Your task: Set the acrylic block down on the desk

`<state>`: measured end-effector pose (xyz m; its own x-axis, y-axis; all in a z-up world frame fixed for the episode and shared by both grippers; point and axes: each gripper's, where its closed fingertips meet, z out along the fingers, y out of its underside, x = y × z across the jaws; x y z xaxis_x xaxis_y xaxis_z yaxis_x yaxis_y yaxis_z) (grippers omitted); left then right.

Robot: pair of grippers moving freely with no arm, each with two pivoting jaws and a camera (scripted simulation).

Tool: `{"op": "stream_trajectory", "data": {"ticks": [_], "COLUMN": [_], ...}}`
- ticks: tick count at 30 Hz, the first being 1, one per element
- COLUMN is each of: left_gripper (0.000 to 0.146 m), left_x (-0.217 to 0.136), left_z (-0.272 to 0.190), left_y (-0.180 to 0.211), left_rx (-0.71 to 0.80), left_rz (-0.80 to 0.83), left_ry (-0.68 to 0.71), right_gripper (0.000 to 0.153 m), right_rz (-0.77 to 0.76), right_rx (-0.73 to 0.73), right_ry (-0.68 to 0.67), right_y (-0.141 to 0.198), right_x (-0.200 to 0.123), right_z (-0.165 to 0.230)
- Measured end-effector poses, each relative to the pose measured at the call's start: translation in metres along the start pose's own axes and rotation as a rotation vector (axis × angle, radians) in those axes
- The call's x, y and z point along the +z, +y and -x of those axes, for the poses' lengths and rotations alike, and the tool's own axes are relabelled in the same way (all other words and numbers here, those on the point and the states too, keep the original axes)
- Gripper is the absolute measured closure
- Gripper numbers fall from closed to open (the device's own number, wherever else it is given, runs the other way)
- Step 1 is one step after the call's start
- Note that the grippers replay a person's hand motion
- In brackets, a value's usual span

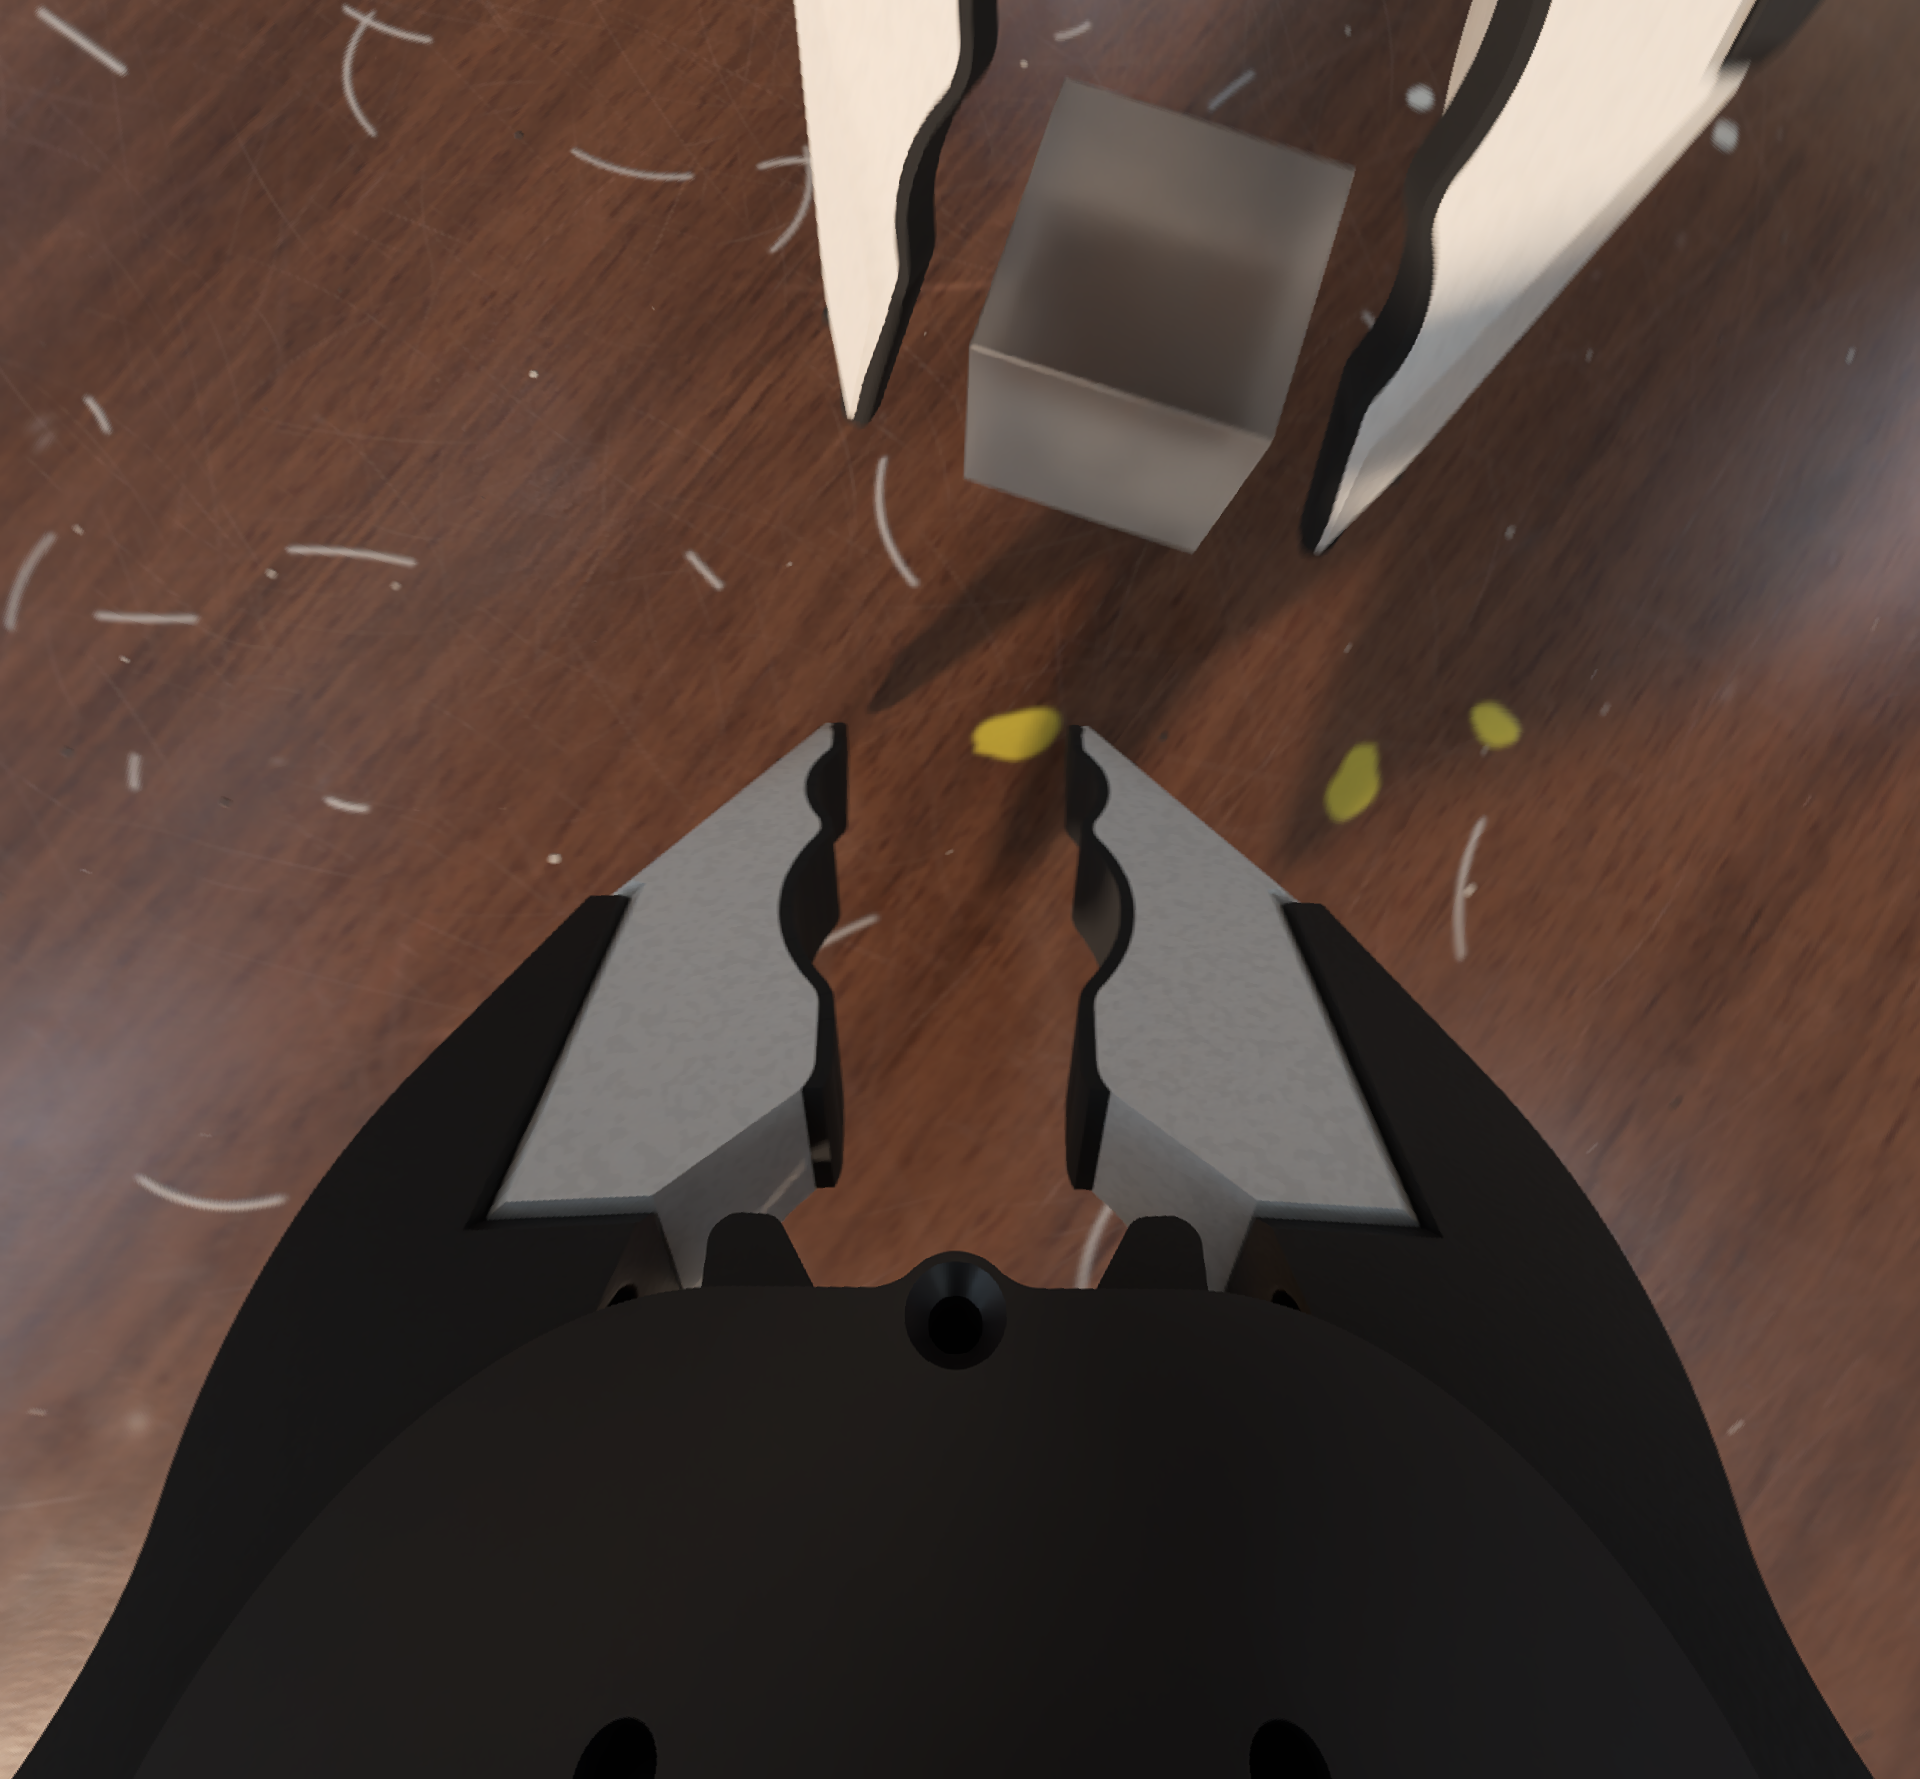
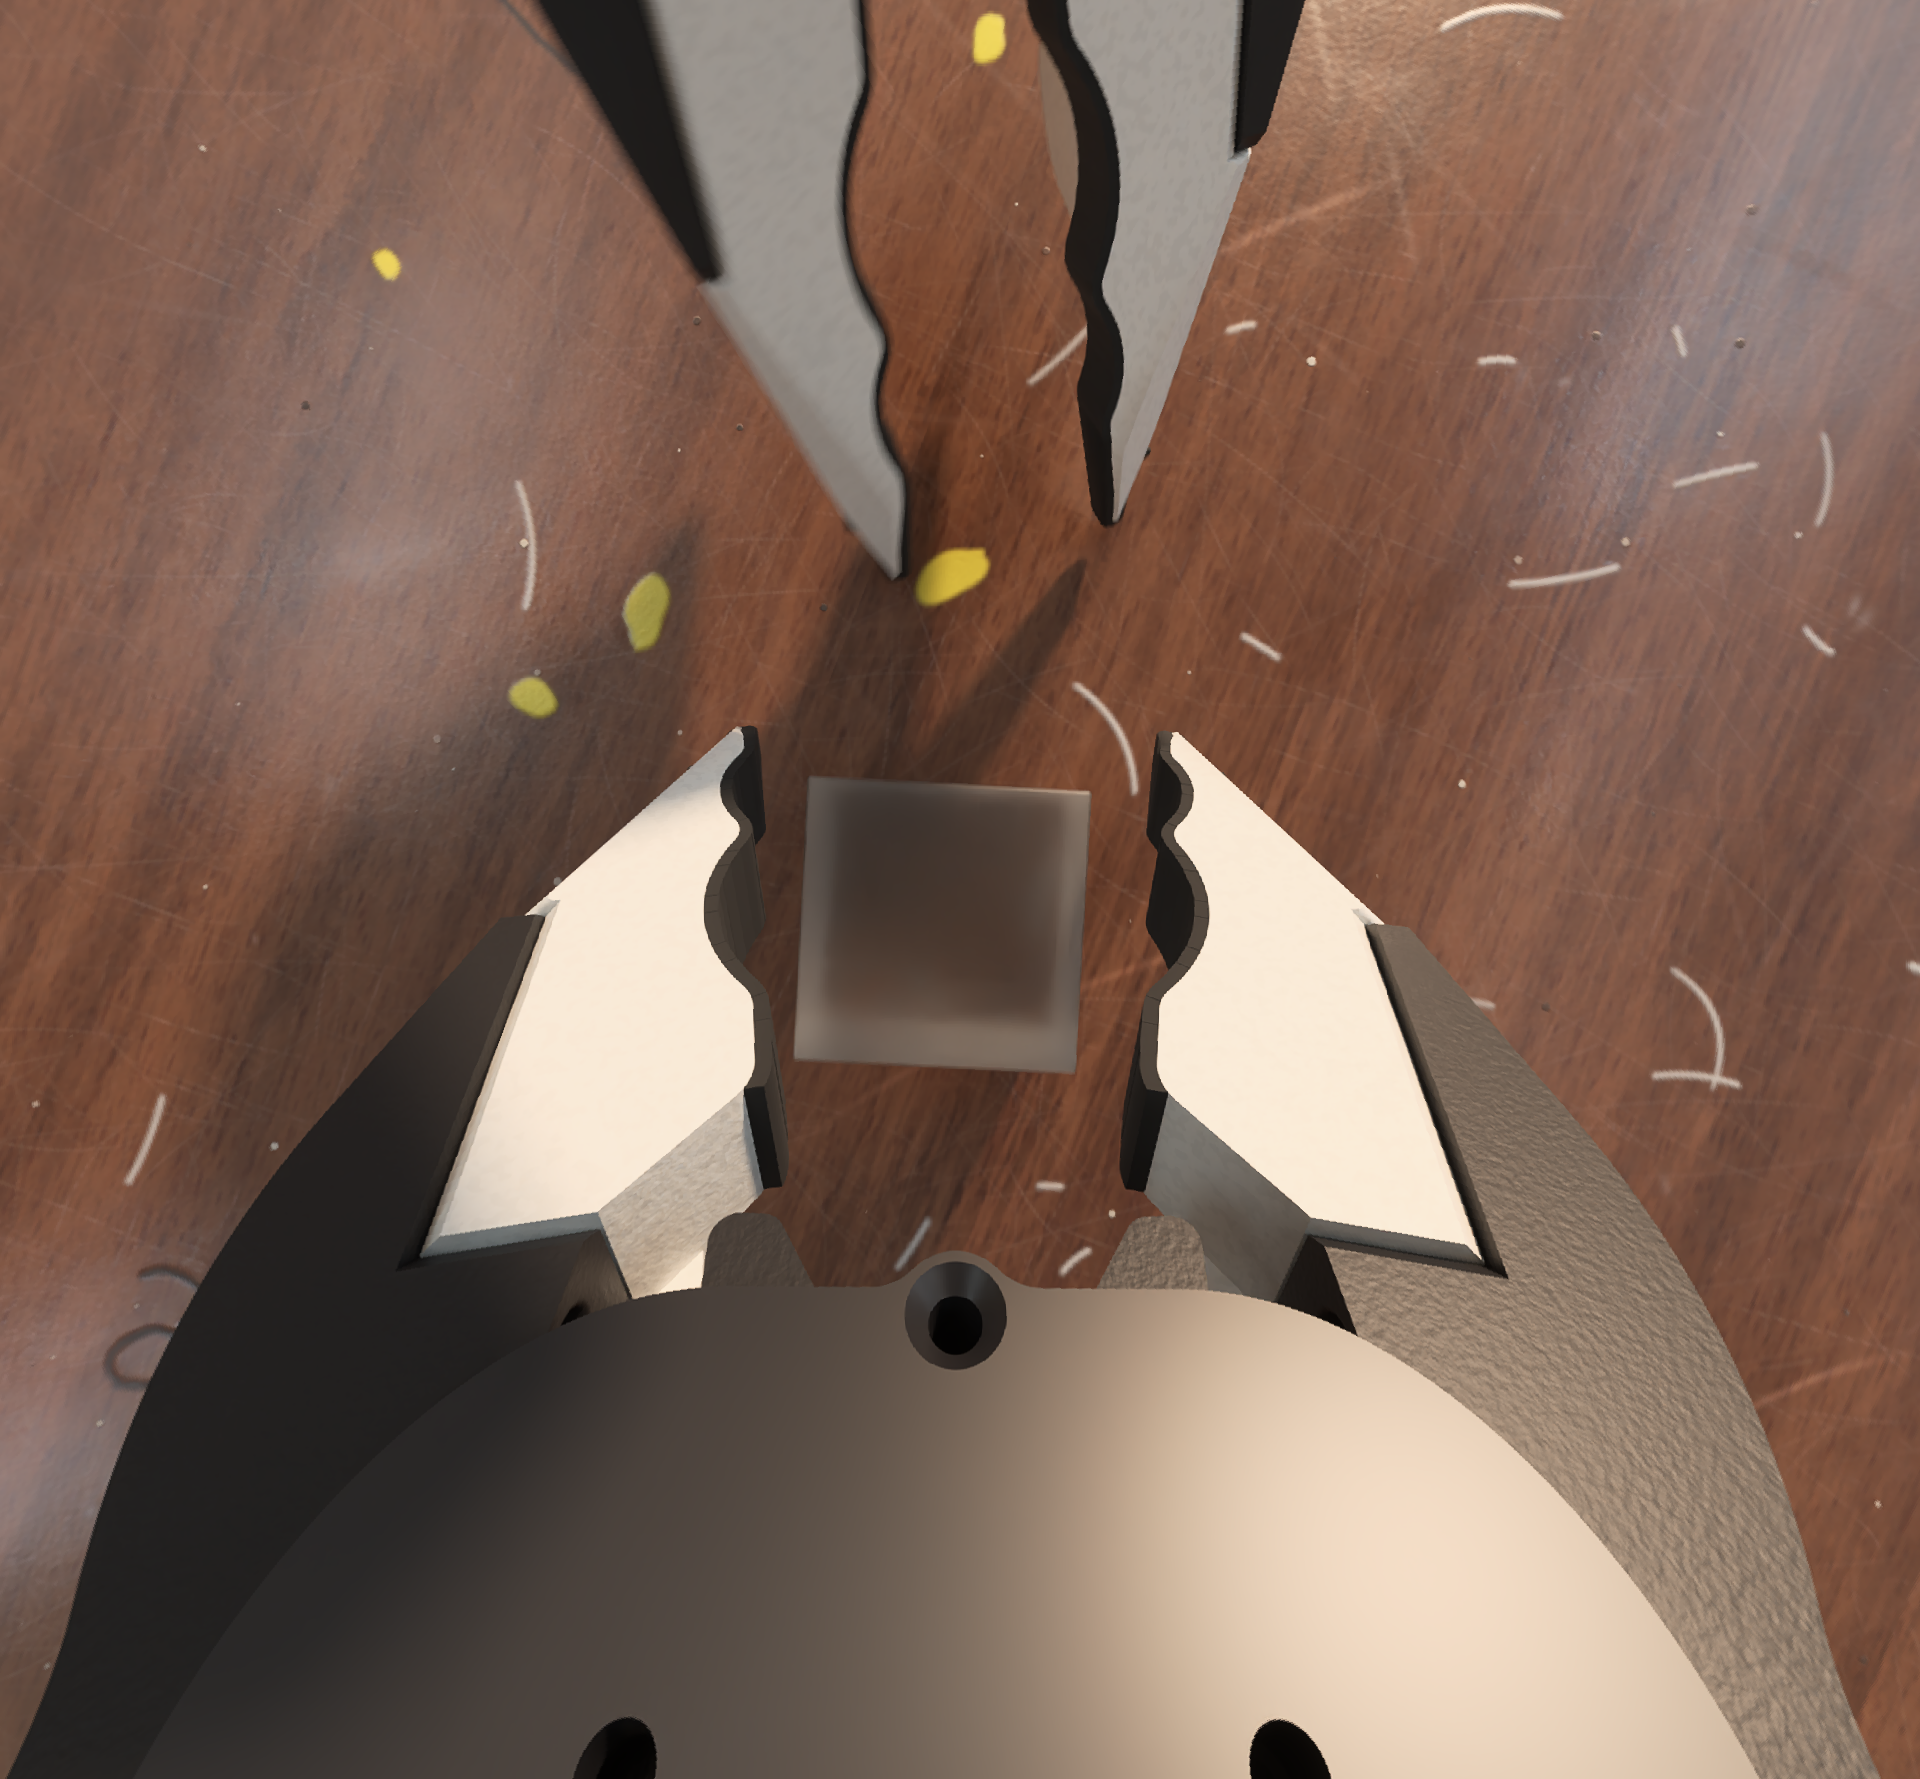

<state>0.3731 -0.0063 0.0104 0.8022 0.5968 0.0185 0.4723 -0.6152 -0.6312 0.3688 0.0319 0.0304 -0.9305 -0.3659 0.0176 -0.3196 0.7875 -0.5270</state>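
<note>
One translucent grey block (image 2: pixel 940 924), square-edged, rests on the surface (image 2: pixel 312 482) between the spread right tongs (image 2: pixel 951 753), touching neither finger. Left tongs (image 1: pixel 956 742) spread, empty, beyond the block.

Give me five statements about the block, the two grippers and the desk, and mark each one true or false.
1. The acrylic block lies between the fingers of the right gripper. True.
2. The right gripper's fingers clamp the block. False: a gap shows on each side of it.
3. The left gripper holds the block. False: its fingers are apart with nothing between them, and the block sits farther ahead.
4. Yellow specks and pale curved shavings are scattered on the wooden desk. True.
5. The block is bright red. False: it is a translucent grey.
</note>
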Motion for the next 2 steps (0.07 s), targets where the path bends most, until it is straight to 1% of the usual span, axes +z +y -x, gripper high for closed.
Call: {"op": "stream_trajectory", "data": {"ticks": [2], "left_gripper": [0.090], "left_x": [0.0031], "left_z": [-0.0060], "left_y": [-0.0035], "left_rx": [-0.062], "left_rz": [-0.009], "left_ry": [-0.030], "right_gripper": [0.078], "right_rz": [0.008], "right_rx": [-0.004], "right_ry": [-0.005], "right_y": [-0.0006], "right_x": [0.0051], "right_z": [0.0002]}}
